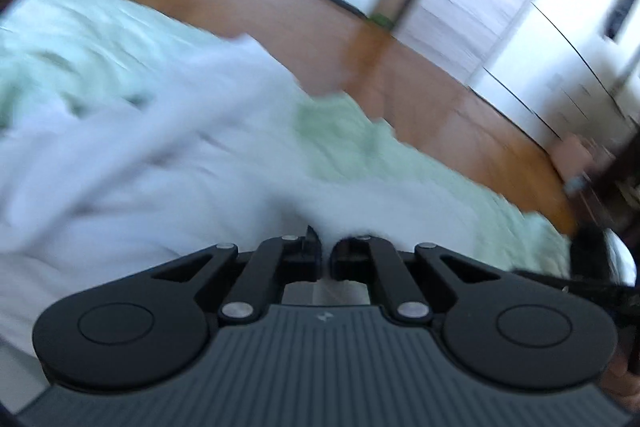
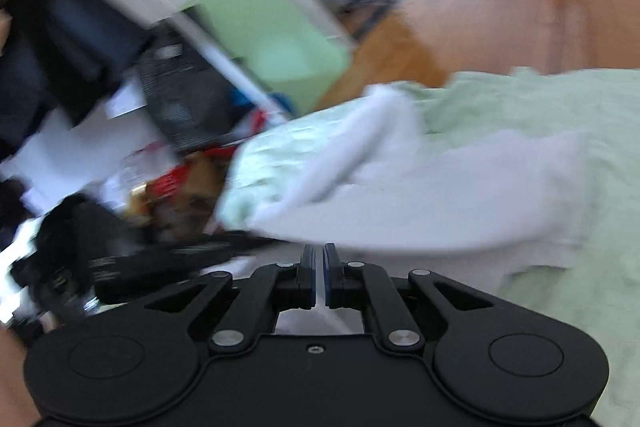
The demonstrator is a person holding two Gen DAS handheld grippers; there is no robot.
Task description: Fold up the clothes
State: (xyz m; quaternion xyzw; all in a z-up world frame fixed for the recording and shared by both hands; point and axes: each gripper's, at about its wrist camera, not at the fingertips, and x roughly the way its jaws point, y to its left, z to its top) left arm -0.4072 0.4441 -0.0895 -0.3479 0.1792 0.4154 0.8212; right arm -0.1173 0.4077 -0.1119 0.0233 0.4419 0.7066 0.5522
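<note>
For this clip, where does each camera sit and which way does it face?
Left wrist view: sits on the left tool, looking forward and down over the white garment on the green cover; fabric is pinched in its jaws.
Right wrist view: sits on the right tool, facing the same garment and floor clutter; a forearm shows at lower left.
Shared: garment, green cover, wooden floor.

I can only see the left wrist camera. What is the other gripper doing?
Observer: The right gripper has its jaws almost together, pointing at the white garment.
Operator: Is it holding it?
Observer: Too blurry to say. Only a thin white strip shows between the jaws.
Operator: What's past the green sheet on that side?
Observer: A messy pile with red packets and a black bag.
</note>
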